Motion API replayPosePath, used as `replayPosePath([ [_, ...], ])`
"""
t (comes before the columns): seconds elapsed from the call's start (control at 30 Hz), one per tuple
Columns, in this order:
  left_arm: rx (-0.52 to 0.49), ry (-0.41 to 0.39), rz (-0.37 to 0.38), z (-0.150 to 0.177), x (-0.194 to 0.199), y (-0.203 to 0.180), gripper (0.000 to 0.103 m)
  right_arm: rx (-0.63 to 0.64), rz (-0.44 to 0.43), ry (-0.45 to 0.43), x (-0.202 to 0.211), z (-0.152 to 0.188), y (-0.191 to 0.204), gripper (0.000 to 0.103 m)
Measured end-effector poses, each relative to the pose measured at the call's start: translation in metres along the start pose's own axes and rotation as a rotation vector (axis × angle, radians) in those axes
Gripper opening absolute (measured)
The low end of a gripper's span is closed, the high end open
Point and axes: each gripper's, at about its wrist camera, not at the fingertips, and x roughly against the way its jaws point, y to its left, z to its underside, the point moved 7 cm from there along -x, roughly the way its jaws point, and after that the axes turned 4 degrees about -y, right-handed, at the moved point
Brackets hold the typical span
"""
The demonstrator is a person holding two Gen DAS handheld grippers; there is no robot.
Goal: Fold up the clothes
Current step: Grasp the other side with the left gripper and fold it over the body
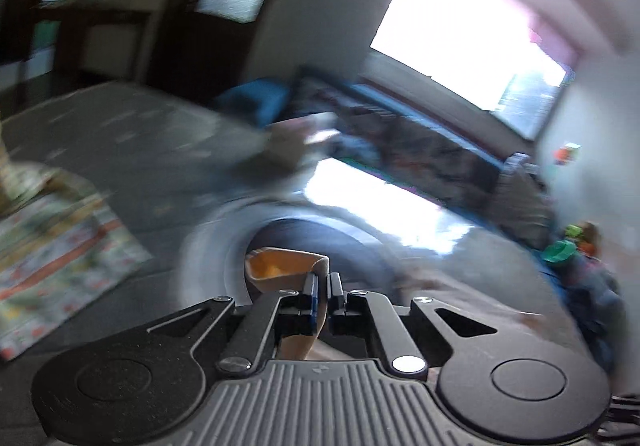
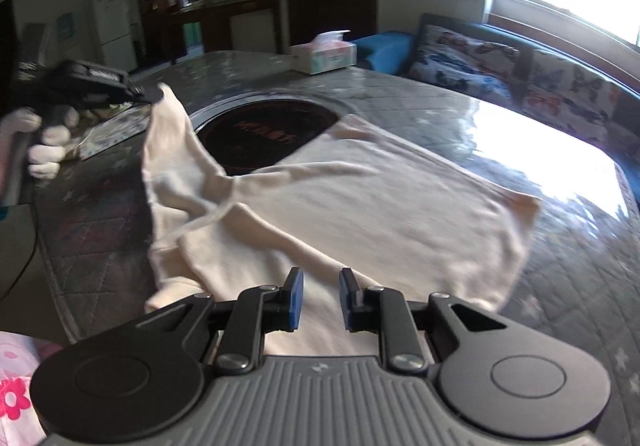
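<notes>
Garment, a cream top, lies mostly flat on the desk: keep the left claw, clamped on its raised sleeve end, moving rightward low over the body while the right claw, jaws apart, steadies the near edge.

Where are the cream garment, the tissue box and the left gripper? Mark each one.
cream garment [image 2: 380, 205], right wrist view, on the flat middle of the cloth.
tissue box [image 2: 324, 55], right wrist view, on its front face.
left gripper [image 1: 323, 296], left wrist view, between the fingertips clamping the cloth.
</notes>
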Motion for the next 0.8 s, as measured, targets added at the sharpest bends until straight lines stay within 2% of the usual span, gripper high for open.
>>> replayPosePath([
  [0.2,-0.07,0.048,0.274,0.007,0.006,-0.107,0.005,-0.069,0.052,-0.031,0.021,0.011,-0.027,0.019],
  [0.37,-0.13,0.114,0.451,0.035,0.004,-0.178,0.005,-0.109,0.089,-0.041,0.033,0.021,-0.044,0.019],
  [0.63,-0.169,0.301,0.59,0.108,-0.01,-0.226,0.005,-0.188,0.13,-0.028,0.043,0.044,-0.067,0.019],
  [0.8,-0.188,0.401,0.621,0.142,-0.016,-0.233,0.011,-0.224,0.139,-0.03,0.044,0.047,-0.072,0.019],
])
